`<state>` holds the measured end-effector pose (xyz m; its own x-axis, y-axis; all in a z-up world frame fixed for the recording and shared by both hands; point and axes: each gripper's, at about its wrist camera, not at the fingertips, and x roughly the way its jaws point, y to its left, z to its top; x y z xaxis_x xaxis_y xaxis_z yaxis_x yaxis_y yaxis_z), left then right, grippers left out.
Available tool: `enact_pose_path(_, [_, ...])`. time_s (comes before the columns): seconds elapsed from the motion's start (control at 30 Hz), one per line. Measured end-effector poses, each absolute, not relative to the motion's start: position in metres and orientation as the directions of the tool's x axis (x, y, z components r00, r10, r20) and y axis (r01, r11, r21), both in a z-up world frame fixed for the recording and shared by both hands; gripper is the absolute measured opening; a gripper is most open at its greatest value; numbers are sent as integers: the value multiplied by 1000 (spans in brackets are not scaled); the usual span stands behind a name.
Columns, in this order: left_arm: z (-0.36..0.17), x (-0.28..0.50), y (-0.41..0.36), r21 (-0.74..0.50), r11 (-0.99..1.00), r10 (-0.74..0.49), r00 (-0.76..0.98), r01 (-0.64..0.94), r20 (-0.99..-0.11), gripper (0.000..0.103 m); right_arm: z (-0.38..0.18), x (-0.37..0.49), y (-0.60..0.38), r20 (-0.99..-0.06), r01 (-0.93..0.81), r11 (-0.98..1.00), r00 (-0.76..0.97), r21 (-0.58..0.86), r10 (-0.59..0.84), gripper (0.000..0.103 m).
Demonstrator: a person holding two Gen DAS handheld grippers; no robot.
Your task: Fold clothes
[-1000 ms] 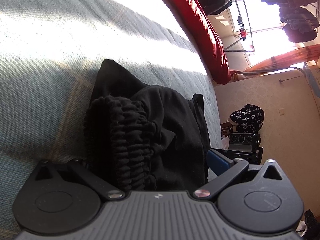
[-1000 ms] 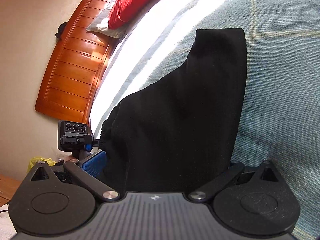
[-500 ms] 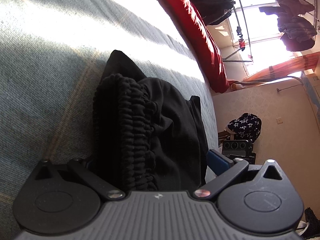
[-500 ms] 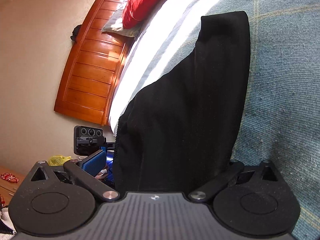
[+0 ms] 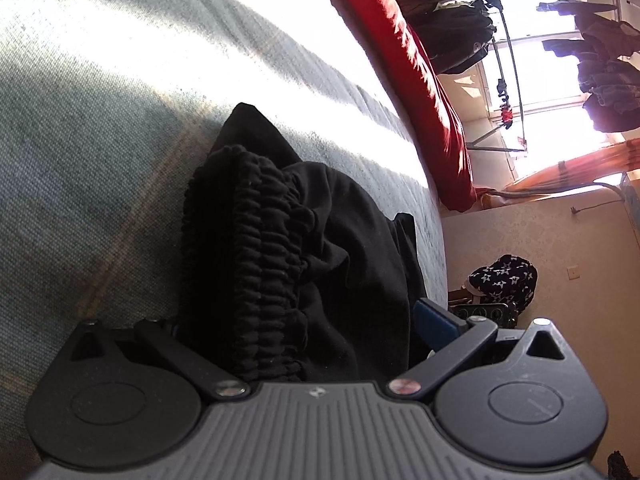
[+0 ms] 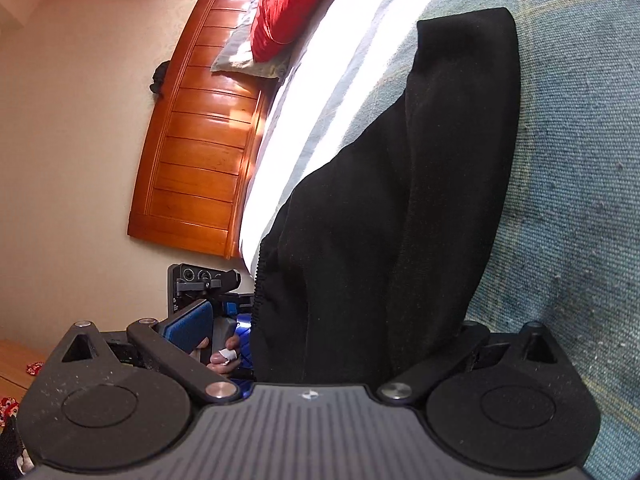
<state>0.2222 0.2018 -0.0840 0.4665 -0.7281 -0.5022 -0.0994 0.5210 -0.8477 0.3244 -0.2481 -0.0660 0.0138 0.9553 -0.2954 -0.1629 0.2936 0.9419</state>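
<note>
Black trousers [image 5: 320, 264] fill the middle of both wrist views, draped on a grey-blue plaid bedspread [image 5: 92, 184] that is crossed by a bright band of sunlight. In the left wrist view the left gripper [image 5: 296, 328] has the gathered elastic waistband [image 5: 264, 272] bunched between its two fingers; one blue pad shows at 4 o'clock while the other finger is hidden behind the cloth, so the jaws stand wide with fabric between them, and whether they press on it cannot be told. A corner of the cloth pokes up toward 12 o'clock of the waistband. At 1 o'clock a red quilt [image 5: 432, 80] runs along the far edge of the bed, and beyond it dark clothes hang on a drying rack [image 5: 508, 60] by the window. In the right wrist view the right gripper [image 6: 324, 336] has a long folded leg of the trousers [image 6: 420, 200] between its fingers, the leg stretching toward 1 o'clock; a blue pad [image 6: 188, 324] shows at 8 o'clock, and again the grip itself is covered. Just beside that pad, fingers of a person's hand [image 6: 224, 356] show. A wooden headboard [image 6: 200, 140] stands at 10 o'clock, with a red pillow [image 6: 288, 4] at 11 o'clock.
</note>
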Motion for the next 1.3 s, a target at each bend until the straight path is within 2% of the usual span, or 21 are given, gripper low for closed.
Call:
enact_pose_path(0.23, [-71,218,209,-900,434,-775,494,-40,-395,102,-42,324,-241,-256,-165,258,30,952,966,103])
enact_pose_path(0.73, [-32,221,233,-888,448,-801,489,106,-346,102,10,333,-168,-316,-305,306,15,902,949,103])
enact_pose_path(1.03, [-14,197,281,-871,480,-730,600,108,-328,102,28,358,-79,-339,-391,271,-117,879,933,103])
enact_pose_path(1.3, [-5,174,339,-851,522,-609,726,64,-319,102,44,391,27,-354,-481,198,-259,854,899,103])
